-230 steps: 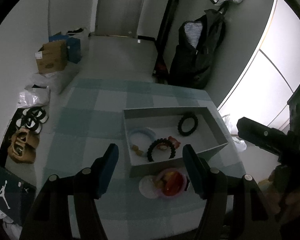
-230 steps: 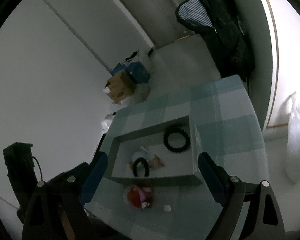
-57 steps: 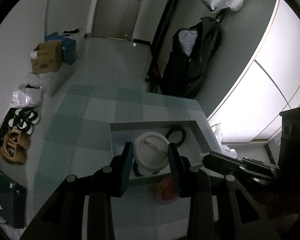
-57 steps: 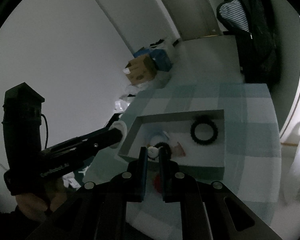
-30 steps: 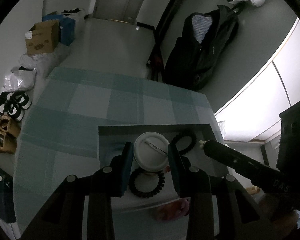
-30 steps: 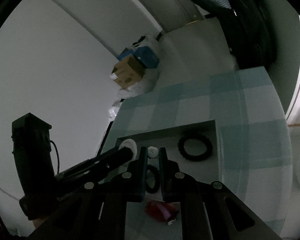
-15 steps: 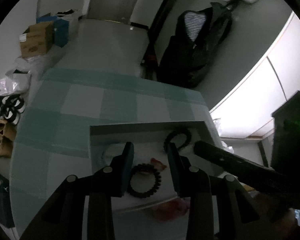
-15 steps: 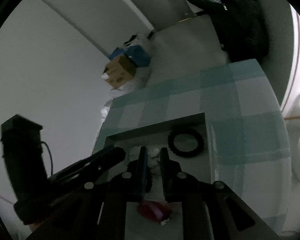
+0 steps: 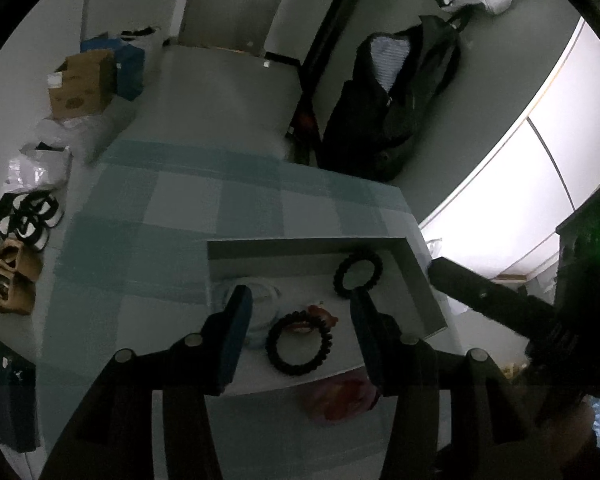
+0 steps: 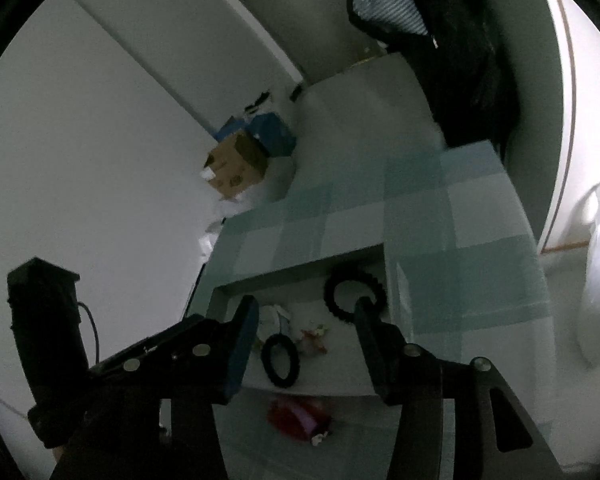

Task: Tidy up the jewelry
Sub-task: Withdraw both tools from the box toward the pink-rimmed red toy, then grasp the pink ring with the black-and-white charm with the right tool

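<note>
A shallow white box (image 9: 308, 254) sits on the teal checked tablecloth (image 9: 180, 216). In it lie a black bead bracelet (image 9: 300, 342), a second black bracelet (image 9: 358, 270), a pale heap (image 9: 262, 300) at its left and a small reddish piece (image 9: 322, 316). My left gripper (image 9: 302, 316) hovers over the box, its jaws opening with nothing between them. My right gripper (image 10: 304, 320) hovers over the same box (image 10: 300, 272), jaws opening and empty, above the near bracelet (image 10: 280, 360) and the far bracelet (image 10: 354, 292).
A red and pink pouch (image 9: 340, 398) lies on the cloth just in front of the box. Beyond the table, on the floor, are cardboard boxes (image 9: 82, 82), shoes (image 9: 24, 220) and a dark hanging coat (image 9: 392, 100). A white cabinet (image 9: 520, 184) stands at the right.
The white round disc has left the left jaws and the small white piece has left the right jaws. Both pairs of jaws have spread wider above the box.
</note>
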